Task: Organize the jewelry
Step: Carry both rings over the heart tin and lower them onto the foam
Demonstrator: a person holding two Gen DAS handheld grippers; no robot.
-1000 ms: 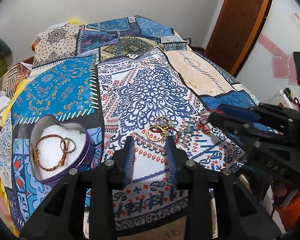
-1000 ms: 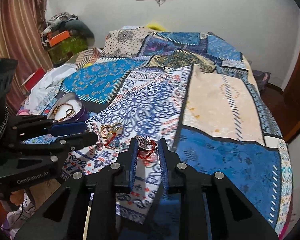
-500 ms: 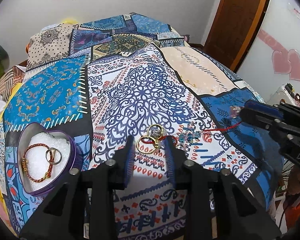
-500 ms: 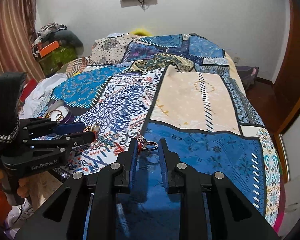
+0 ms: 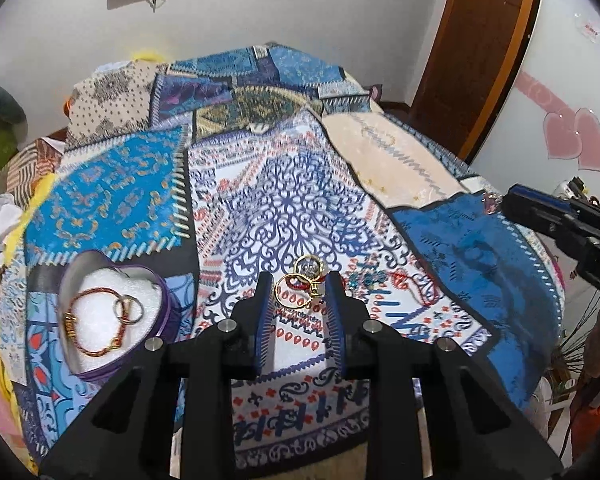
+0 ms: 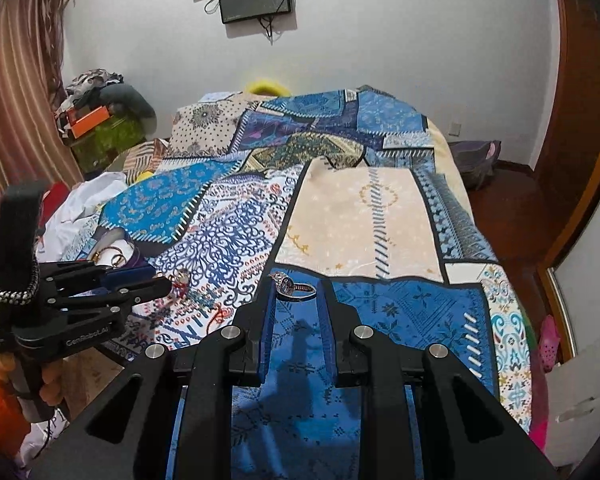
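Right now the right gripper (image 6: 296, 290) pinches a silver ring (image 6: 294, 287) crosswise between its tips, lifted over the blue patch of the bedspread (image 6: 400, 312). Heart-shaped box (image 5: 112, 312) sits far left, beyond the left gripper (image 5: 300, 294), which is part-open, empty, tips flanking gold rings (image 5: 300, 282). Left side is nearer the box.

One heart-shaped box (image 5: 162, 312): inside it, one red cord bracelet (image 5: 88, 320), one ring (image 5: 128, 310). Right of box: two gold rings (image 5: 300, 286), one red string (image 5: 416, 284). One silver ring (image 6: 296, 288).
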